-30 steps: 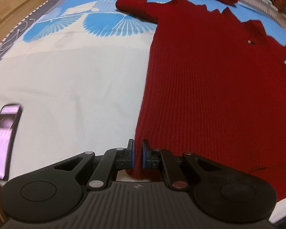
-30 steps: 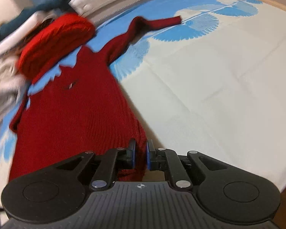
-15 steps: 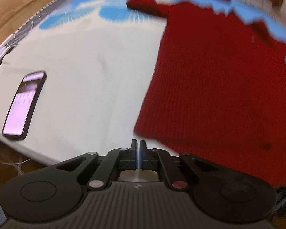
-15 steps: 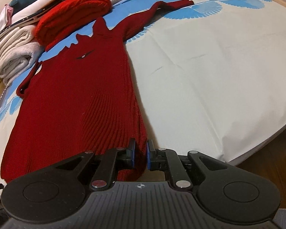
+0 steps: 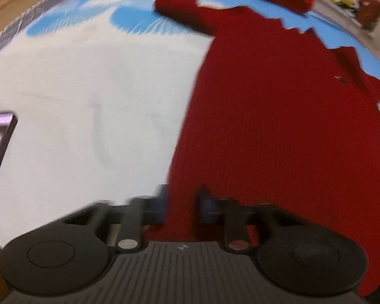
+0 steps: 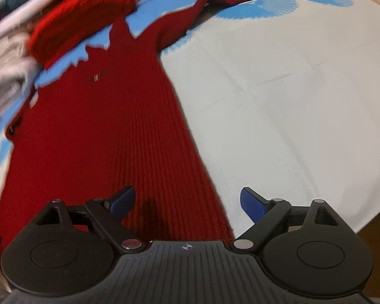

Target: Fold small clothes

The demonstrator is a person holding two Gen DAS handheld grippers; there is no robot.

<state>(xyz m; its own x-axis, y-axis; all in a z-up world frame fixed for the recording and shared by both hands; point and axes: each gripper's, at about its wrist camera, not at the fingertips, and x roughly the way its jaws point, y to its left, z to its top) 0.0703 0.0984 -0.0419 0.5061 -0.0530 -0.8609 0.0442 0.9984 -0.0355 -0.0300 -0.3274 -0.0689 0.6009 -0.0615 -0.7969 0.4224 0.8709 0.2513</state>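
At the bed's (image 6: 304, 101) near edge, our left hand-held gripper (image 5: 182, 200) pinches the red sweater's (image 6: 101, 126) hem, our right hand-held gripper (image 6: 187, 202) has just spread open astride it, so an uneven lift could skew the fold.

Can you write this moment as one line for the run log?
red sweater: spread flat | left tool: shut on its hem, blurred | right tool: jaws just opened, hem between them, not gripped

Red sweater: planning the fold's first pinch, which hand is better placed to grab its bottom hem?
Right: the right tool has just been opening and stands wide with the red sweater's hem edge between the pads; the left tool is shut, blurred.
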